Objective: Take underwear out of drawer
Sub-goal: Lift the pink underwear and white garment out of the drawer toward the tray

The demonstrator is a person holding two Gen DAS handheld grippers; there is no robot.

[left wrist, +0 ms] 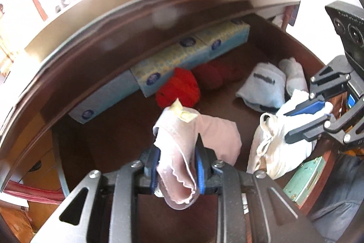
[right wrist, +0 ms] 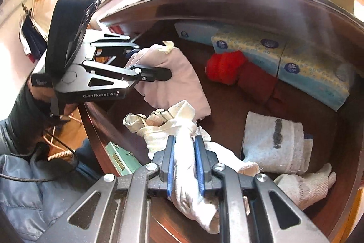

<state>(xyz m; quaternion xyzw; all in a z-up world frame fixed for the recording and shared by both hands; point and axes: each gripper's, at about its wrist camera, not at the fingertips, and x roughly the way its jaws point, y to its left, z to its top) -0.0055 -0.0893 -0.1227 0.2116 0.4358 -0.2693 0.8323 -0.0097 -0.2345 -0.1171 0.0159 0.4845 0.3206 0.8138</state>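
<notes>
Both grippers are loaded, each with one garment, over the open drawer [left wrist: 68, 74].

Left gripper [left wrist: 176, 165]: pressed together on the pink underwear [left wrist: 182, 147]. The cloth is pinched at a bunched fold between the blue pads [left wrist: 199, 171], so the scalloped hem droops below the jaws and the waistband with its pale bow stands up past the fingertips. A gather is gripped rather than a single layer, probably because thin fabric slips out of a flat pinch. In the right wrist view the same garment [right wrist: 173, 74] hangs from the jaws on the drawer's left side and appears lifted off the drawer floor, though the lowest fold cannot be confirmed clear.

Right gripper [right wrist: 184, 163]: fully clamped on the white underwear [right wrist: 182, 145], a twisted rope of cloth running between the pads. The rest of it, with cream straps or ties, is bundled ahead of the fingertips, near the front wall by the green lock plate [right wrist: 122, 158]. Whether that bundle is lifted off the drawer bottom cannot be told.

Left in place, presumably as non-targets:
- tissue packs [left wrist: 173, 60] lined along the back wall
- red rolled cloth [left wrist: 179, 88] and a darker red roll [right wrist: 257, 81] just in front of them
- white socks [right wrist: 273, 142] at the right end

Both tools are tilted steeply down into the drawer, which suits reaching over the front wall. Judgement: the grasp step is done; a lift clear of the front edge is what remains. Snag risk: the loose ties on the white item.
</notes>
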